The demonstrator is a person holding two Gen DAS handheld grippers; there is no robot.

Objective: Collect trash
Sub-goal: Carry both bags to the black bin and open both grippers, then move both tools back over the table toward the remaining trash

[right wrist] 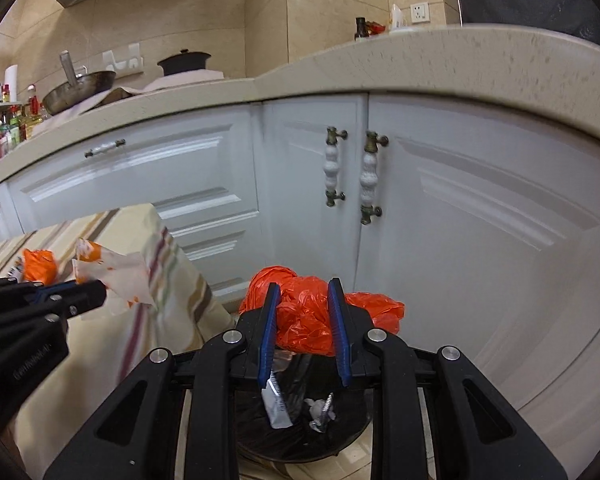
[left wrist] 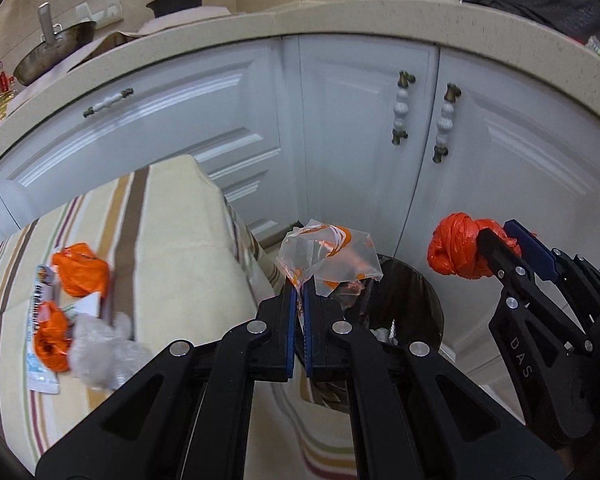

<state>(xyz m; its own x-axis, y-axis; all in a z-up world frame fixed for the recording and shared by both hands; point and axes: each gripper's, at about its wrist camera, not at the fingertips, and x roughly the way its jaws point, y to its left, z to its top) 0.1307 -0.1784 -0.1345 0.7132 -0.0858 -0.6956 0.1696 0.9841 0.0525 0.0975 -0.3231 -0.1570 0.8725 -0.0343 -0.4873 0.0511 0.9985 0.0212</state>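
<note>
While both jaws pinch bags, clear plastic bag [left wrist: 332, 256] left, orange bag [right wrist: 304, 316] right, bin [right wrist: 260, 436] holds wrappers [right wrist: 278, 408].

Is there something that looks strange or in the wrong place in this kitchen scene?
Yes. Trash lies loose on the striped tablecloth: two crumpled orange bags, a clear plastic wad and a printed wrapper. Metal screws lie among the trash in the bin, which is unusual in a kitchen.

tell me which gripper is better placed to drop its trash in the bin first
Right. The right gripper holds the orange bag directly above the open bin; the left gripper holds its clear wrapper nearer the rim.
</note>
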